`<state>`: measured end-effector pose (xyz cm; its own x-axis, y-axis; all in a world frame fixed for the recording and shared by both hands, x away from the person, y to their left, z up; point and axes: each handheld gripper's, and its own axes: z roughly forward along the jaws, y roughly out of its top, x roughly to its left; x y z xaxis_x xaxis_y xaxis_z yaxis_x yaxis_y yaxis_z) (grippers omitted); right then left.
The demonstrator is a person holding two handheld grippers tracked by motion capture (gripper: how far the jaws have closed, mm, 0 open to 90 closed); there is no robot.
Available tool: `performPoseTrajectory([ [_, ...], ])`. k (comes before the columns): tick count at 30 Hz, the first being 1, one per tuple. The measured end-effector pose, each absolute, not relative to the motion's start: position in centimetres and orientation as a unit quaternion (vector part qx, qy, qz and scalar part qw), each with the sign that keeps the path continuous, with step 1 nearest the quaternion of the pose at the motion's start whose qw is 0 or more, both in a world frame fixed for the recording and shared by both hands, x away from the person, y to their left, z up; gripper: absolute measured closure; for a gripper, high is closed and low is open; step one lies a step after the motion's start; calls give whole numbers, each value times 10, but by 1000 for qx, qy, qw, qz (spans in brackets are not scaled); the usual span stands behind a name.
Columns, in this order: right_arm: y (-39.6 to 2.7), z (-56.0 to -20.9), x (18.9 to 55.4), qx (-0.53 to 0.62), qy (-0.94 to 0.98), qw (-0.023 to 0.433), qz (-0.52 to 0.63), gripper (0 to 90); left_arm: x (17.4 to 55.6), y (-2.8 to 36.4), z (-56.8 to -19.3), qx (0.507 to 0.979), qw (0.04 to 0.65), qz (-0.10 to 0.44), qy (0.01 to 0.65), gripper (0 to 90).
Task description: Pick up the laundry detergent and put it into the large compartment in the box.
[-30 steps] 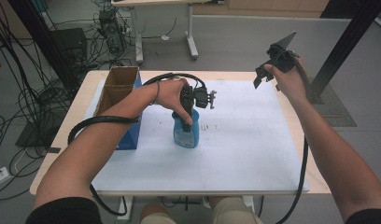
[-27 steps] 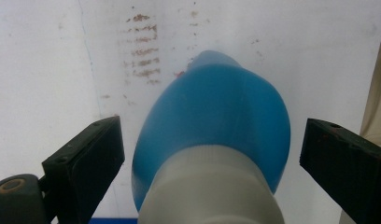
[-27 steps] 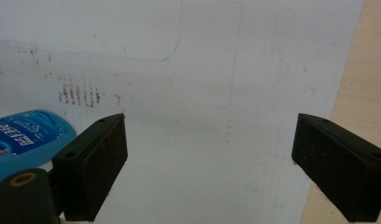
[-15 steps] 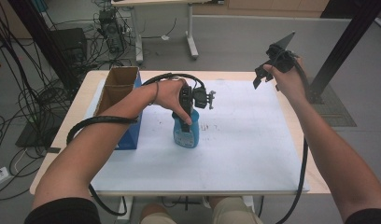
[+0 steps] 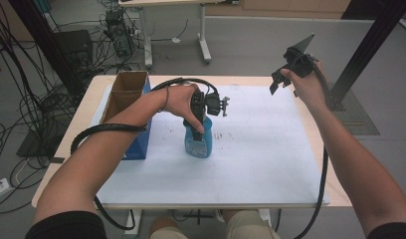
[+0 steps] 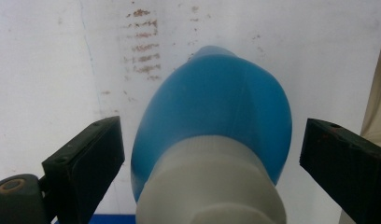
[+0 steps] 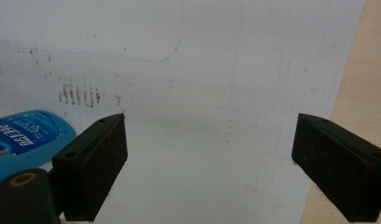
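A blue bottle (image 5: 197, 142) with a white cap (image 6: 212, 186) stands upright on the white sheet (image 5: 260, 149), left of centre. My left gripper (image 5: 198, 117) points down over it. In the left gripper view the open left gripper (image 6: 210, 128) has one jaw on each side of the bottle (image 6: 216, 112), with a gap on both sides. My right gripper (image 5: 283, 82) is held high over the table's far right corner. In the right gripper view this gripper (image 7: 209, 121) is open with only bare sheet between its jaws, and the bottle (image 7: 25, 135) lies at the left edge.
An open cardboard box (image 5: 126, 89) with a blue side (image 5: 139, 144) stands at the left of the table, close to the bottle. Brown smudges (image 5: 223, 135) mark the sheet just right of the bottle. The bare wooden table edge (image 5: 313, 129) runs along the right.
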<state>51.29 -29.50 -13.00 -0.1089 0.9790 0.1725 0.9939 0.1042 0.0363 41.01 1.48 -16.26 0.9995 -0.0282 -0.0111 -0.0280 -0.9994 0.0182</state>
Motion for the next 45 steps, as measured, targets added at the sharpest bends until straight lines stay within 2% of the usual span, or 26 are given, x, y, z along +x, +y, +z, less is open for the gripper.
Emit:
performPoseTrajectory([
  [45,-295,-129,512,-666,-741,53,-72,106,409,15,-165,1000,7,-2,-17,75],
])
